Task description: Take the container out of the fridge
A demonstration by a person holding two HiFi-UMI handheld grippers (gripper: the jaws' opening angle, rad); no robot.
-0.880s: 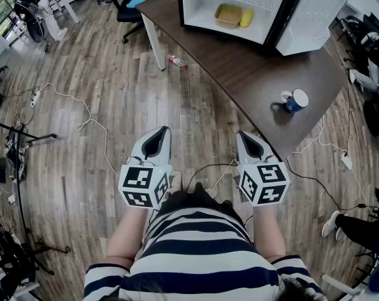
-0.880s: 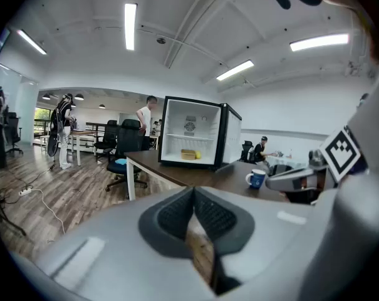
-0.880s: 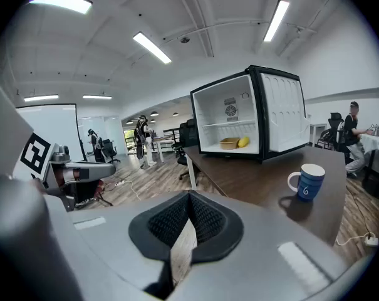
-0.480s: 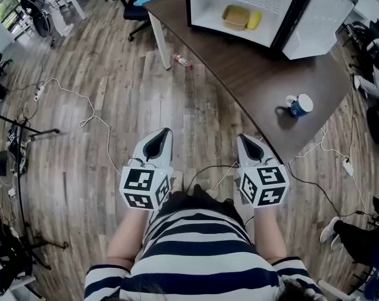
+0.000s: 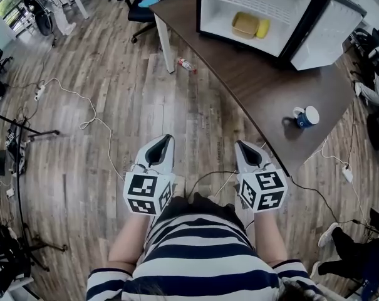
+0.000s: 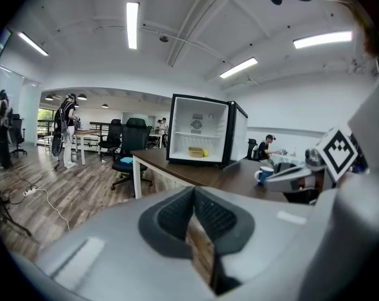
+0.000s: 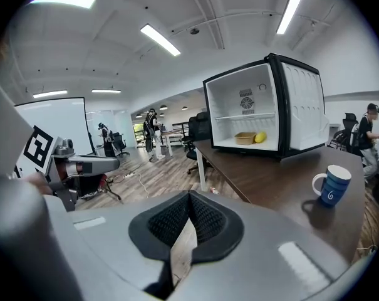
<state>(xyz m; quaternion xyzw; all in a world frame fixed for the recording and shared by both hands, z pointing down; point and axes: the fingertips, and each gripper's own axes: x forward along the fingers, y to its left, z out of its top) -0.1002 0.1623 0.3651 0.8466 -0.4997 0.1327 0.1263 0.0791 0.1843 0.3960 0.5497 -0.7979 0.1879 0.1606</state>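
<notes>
A dark wooden table is bearing an open white fridge. Its shallow tan plastic container is looking light and rigid, so take the rim. The left gripper and right gripper are hanging closed, empty.

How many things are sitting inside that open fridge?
2: a tan container on the floor of the fridge, and a yellow object right beside it, to its right. Anything behind them would be hidden.

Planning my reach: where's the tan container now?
Head view, upper right: the tan container sits inside the open fridge on the dark table, a yellow object at its right.
</notes>
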